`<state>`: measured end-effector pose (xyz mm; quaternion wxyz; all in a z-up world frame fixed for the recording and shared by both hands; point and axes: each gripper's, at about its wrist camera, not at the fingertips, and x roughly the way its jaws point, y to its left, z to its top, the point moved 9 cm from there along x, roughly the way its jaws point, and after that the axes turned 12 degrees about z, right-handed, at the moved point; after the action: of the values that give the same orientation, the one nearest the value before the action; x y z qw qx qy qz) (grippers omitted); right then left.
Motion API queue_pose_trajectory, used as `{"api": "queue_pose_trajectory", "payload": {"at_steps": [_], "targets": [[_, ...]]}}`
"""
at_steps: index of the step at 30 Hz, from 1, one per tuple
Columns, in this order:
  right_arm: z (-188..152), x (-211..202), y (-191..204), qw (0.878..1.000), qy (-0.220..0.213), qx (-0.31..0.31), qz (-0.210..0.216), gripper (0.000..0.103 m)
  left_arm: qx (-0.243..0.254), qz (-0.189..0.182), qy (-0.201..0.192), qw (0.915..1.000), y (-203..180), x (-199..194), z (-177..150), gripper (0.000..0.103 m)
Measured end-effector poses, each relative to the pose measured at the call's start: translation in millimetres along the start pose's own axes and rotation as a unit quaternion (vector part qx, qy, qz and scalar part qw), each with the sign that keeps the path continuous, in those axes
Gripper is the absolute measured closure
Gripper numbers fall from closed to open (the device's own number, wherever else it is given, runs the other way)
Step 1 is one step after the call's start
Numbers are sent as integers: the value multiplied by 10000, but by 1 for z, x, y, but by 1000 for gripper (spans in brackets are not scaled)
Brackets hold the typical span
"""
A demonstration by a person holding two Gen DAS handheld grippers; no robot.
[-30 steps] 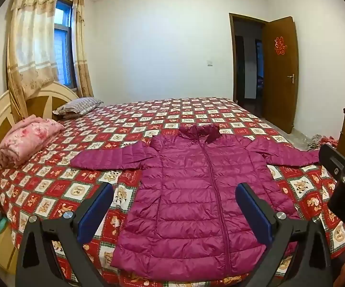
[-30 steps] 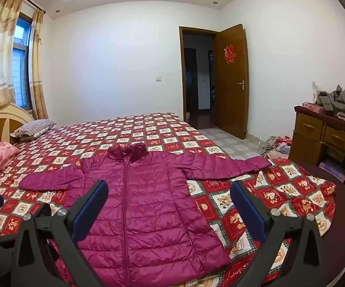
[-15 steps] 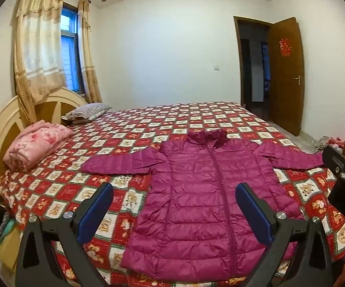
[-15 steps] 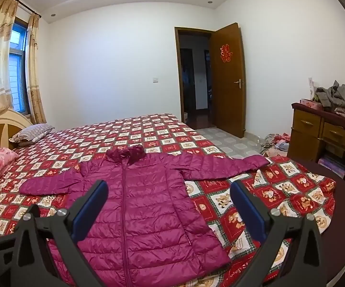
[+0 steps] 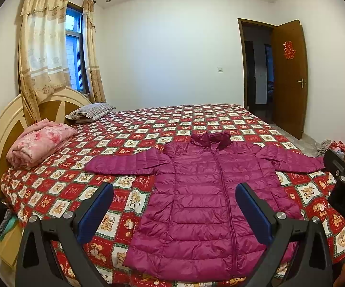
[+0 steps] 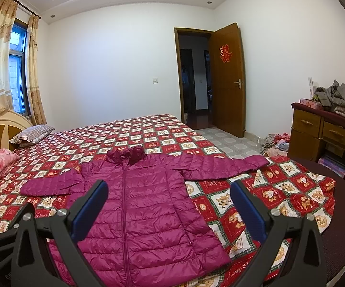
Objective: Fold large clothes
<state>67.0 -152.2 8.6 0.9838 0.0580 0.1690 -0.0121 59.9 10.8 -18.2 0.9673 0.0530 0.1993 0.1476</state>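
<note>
At the far left of the left wrist view a folded pink blanket (image 5: 41,141) and a striped pillow (image 5: 90,112) are sitting up by the headboard (image 5: 2,129), probably parked there so the middle of the bed (image 5: 196,117) is staying free as a work surface. In the lower middle of the frame the left tool (image 5: 173,205) is hovering with its blue pads spread wide and nothing between them, aimed at the lower half of the magenta puffer jacket (image 5: 203,191) — a stance that looks like sizing up a first grasp. The jacket is lying flat on the checked bedspread (image 5: 60,189), zipped front up, collar pointing toward the top of the frame and hem at the bottom edge; both sleeves are stretching straight out to left and right, likely so each can be folded inward. In the right wrist view the right tool (image 6: 168,198) is likewise gaping and gripping nothing, framing the jacket's right side — the right sleeve (image 6: 222,165) is reaching toward the bed corner. At the far right a wooden dresser (image 6: 325,134) is carrying a heap of grey clothes (image 6: 337,95), well apart from the jacket.
</note>
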Motion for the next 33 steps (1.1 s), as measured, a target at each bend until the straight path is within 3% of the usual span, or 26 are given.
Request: {"api": "queue_pose_trajectory", "payload": {"at_steps": [33], "targets": [[1,-2,0,10000,-20,4,-10,0,-26,13,32,10000,0,1,-2,1]]}}
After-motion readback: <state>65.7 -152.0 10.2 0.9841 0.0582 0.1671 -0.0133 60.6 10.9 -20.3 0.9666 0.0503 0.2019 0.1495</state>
